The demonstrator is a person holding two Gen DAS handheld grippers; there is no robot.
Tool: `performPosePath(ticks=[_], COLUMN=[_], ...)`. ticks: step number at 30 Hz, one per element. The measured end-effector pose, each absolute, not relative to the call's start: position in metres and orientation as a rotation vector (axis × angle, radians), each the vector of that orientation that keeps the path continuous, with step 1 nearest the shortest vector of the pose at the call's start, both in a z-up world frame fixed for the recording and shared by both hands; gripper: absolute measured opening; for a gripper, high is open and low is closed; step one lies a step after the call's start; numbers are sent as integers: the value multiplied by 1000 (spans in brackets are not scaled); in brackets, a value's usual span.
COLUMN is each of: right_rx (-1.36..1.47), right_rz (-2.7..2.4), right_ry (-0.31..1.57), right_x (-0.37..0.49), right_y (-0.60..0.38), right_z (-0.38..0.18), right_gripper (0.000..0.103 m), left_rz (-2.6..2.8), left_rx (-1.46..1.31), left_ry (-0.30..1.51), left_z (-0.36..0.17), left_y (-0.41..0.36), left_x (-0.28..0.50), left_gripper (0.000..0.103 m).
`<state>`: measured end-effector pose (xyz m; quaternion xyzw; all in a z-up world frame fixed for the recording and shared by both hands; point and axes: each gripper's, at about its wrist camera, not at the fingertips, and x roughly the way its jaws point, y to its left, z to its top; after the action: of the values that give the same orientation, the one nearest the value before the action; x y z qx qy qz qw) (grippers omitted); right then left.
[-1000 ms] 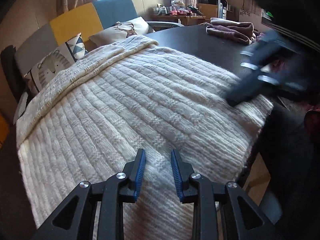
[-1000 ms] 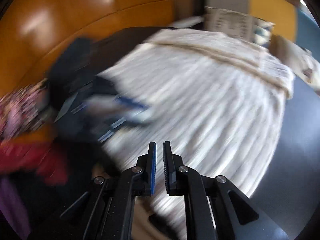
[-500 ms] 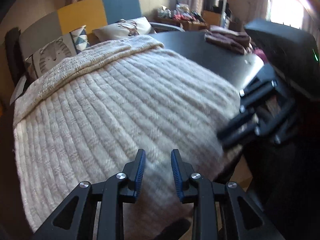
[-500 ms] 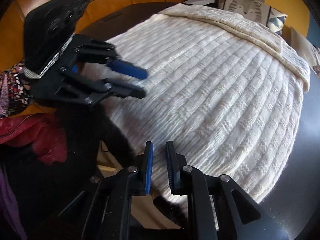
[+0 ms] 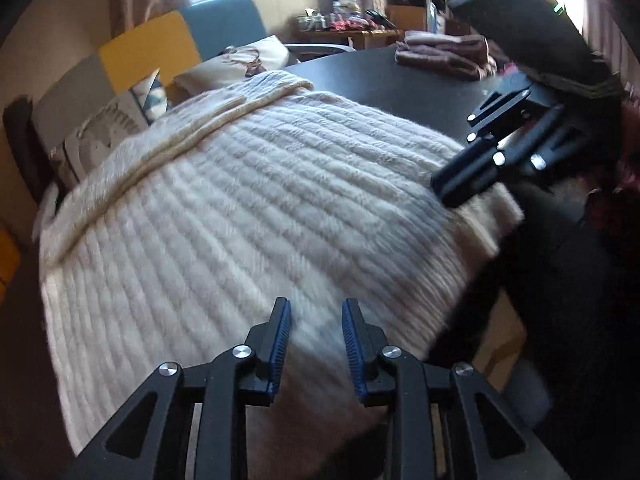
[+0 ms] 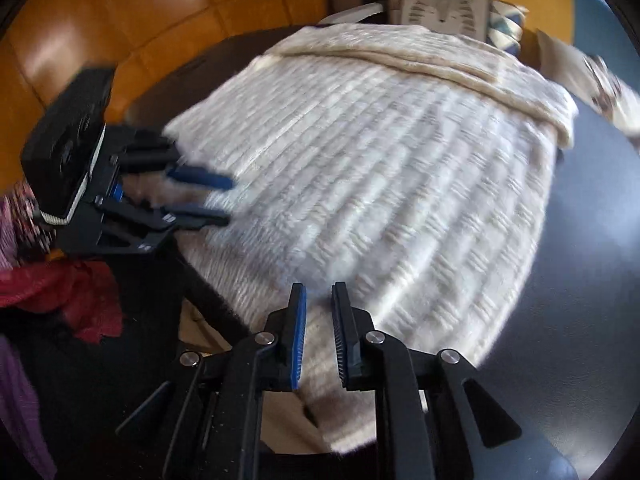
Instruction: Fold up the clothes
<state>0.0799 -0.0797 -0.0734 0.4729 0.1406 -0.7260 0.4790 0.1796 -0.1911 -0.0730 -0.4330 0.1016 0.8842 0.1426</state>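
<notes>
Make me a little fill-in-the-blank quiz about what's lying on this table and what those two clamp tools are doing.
1. The big cream knitted sweater lies spread on a ____ table.
2. Both grippers hover at the sweater's near edge, the left gripper with ____ between its jaws.
3. The right gripper has jaws lined with ____ ribbed pads.
4. At the table's far side sits a folded ____ garment.

Missing words: black; nothing; blue; brown
</notes>
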Motion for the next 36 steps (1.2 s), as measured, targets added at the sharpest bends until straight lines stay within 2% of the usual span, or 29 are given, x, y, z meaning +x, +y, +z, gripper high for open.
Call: performPosePath(ticks=[2,8,11,14,19,22,28,29,31,36], right_rx=[1143,1065,1084,997,1094,1163,1225,1234,1258,1319], right_rz=[-1818,-1891,-1802,-1779,-1807,-1856,-1906,-1910,-1915,-1874], right_ry=[298,418,552,665,446,325,227,207,159,-21], right_x=[76,86,102,118,99,84,75,74,69,57], right_y=[-67,-82,-86,-81,-44,-21,3,6,15,37], right_z=[-67,-61,-69,-66,-63,-64,-63,-63,-66,-74], right_gripper=[14,14,15,20,29,29,30,32,43,45], left_rz=[2611,2860,2946,2984,3015,2992,2907,2910,2909,2781], left_rx=[-1245,-1171,-1183,-1165,-1125,-1122,-1191,-1192,-1191,-1194], left_ry=[217,-6,-68,-219,-522,-679,-799,-805,-828,-983], left_z=[-68,-52,-50,-48,-52,-60,-84,-86,-91,-109], left_y=[-208,-256,-278,-310,-364,-386,-396,-396,-398,-404], left_x=[190,202,203,215,245,264,278,281,285,289], left_gripper=[27,27,27,27,27,27,27,27,27,27])
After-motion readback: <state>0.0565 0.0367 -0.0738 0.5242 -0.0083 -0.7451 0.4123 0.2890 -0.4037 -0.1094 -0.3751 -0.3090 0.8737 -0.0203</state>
